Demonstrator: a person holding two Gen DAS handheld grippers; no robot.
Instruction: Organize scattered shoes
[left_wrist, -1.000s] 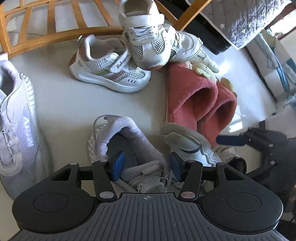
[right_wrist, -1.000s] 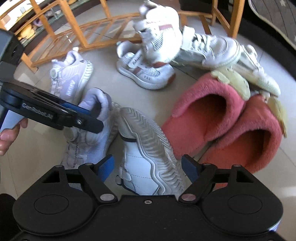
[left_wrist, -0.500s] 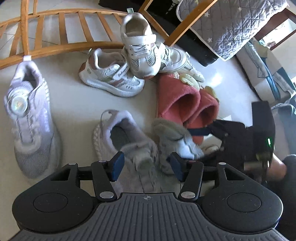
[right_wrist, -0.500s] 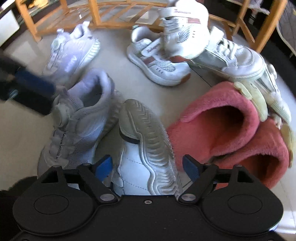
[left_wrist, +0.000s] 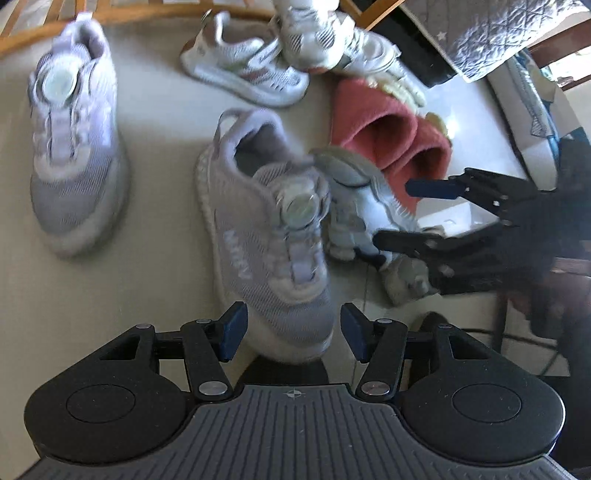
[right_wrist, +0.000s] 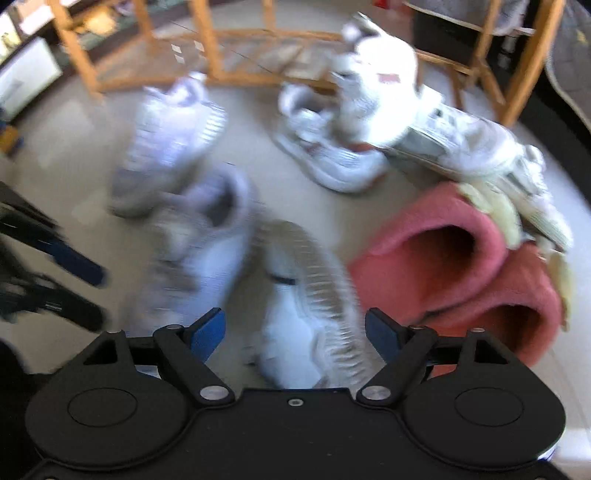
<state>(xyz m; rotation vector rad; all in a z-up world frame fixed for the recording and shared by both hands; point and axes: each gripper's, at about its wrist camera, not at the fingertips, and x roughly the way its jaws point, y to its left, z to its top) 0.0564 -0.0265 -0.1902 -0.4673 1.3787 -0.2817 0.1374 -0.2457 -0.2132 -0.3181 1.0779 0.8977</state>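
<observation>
1. Grippers first: the left gripper (left_wrist: 290, 338) stands apart over the toe of the near lilac shoe (left_wrist: 266, 236), its pads clear of it; the right gripper (right_wrist: 295, 330) is wide apart with the tipped white shoe (right_wrist: 314, 306) between its fingers, sole up, not pinched.
2. Its mate, the far lilac shoe (left_wrist: 74, 147), sits well apart to the left on the floor (left_wrist: 155, 110).
3. Best grip, I judge: lower the left over the upper behind the dial, then close firmly; the mesh will give.
4. Keep the right clear of the pink slippers (right_wrist: 461, 266) just beside it.
5. Blur suggests haste; slow down before closing.
</observation>
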